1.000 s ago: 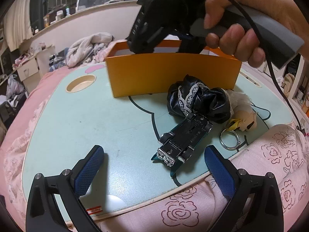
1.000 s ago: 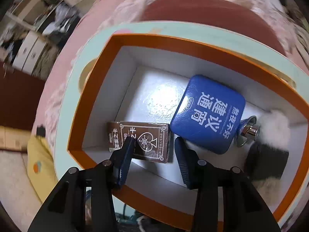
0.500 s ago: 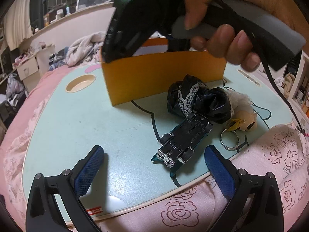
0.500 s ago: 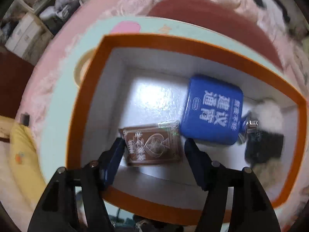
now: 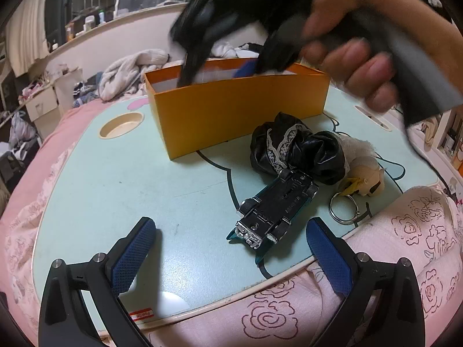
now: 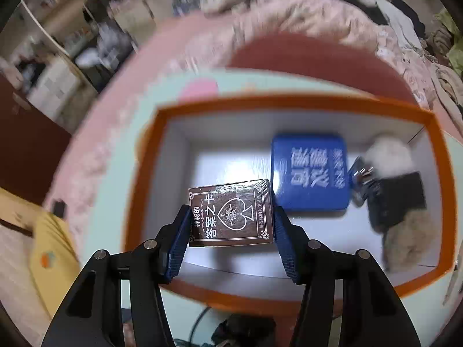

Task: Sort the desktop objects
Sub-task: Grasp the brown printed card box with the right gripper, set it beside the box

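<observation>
Right tongs (image 6: pixel 230 225) over the orange box (image 6: pixel 289 102), pointing steeply down into it. Blue pads pressed on the two short sides of a brown card box (image 6: pixel 230 212), so they are clamped on it; the jaws have just been closing, with that card box between them. It looks lifted a little off the white floor of the orange box, though I can't be sure its lower edge is clear.

Left tongs (image 5: pixel 231 251) low over the near edge of the table (image 5: pixel 115 179), spread wide, nothing between the pads.

Doing this step well, as I judge it: keep the squeeze even, since the card box is wrapped in glossy film and may slip. Keep it level and away from the blue tin (image 6: pixel 311 173) just beside it. If it is being re-seated, put it flat in the bare left part of the floor, and open only once it rests.

Not yet boxed, on the table: toy car (image 5: pixel 275 205) lying upside down, black frilled cloth bundle (image 5: pixel 292 147) touching it, key ring (image 5: pixel 345 209) with a small doll charm (image 5: pixel 366 180).

Hard to make out:
- In the left view the right hand (image 5: pixel 356 46) and its tool are a blur and cover the box's inside.
- Fluffy white and dark things in the box's right corner (image 6: pixel 396 190): smeared, can't name them.
- Near wall of the box is hidden behind the tong arms.
</observation>
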{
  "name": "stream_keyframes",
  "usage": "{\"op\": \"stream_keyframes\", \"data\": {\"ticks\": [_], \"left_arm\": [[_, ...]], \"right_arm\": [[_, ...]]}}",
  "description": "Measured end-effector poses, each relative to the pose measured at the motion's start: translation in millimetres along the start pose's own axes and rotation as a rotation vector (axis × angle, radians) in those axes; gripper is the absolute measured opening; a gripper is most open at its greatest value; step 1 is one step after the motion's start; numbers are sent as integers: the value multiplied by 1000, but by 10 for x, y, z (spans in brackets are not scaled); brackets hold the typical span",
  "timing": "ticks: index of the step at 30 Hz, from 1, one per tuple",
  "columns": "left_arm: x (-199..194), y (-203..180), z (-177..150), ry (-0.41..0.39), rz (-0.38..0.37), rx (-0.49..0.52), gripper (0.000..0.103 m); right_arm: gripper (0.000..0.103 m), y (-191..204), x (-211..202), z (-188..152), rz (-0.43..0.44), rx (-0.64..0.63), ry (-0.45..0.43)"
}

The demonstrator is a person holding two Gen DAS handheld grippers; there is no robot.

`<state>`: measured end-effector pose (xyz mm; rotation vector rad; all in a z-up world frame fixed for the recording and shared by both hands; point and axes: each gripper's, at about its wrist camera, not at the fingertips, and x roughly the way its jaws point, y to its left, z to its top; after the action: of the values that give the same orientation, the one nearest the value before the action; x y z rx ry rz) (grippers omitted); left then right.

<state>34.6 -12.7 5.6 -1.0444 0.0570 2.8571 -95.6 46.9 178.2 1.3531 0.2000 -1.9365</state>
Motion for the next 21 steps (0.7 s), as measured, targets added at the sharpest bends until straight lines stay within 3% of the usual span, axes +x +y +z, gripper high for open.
{"op": "stream_keyframes", "data": {"ticks": [4,8,11,14,18,21], "left_arm": [[1,-1,-1,0,1,0,103],[0,1,-5,0,1,0,103],[-3,10,-11,0,0,0,103],[-7,6,-15,-1,-1,0,103],[-1,-6,-12,-1,0,0,103],[-1,-7,-11,0,2,0,103]], "right_arm": [[56,29,-538,-36,101,0,-143],[57,-128,-983,-292,62,-59,-205],[59,-333,-901,-513,13,-29,-150],[60,-463,-701,-602,72,11,-105],[62,-659,-709,-705,150,110,-184],[73,-735,-884,-875,126,116,-265]]}}
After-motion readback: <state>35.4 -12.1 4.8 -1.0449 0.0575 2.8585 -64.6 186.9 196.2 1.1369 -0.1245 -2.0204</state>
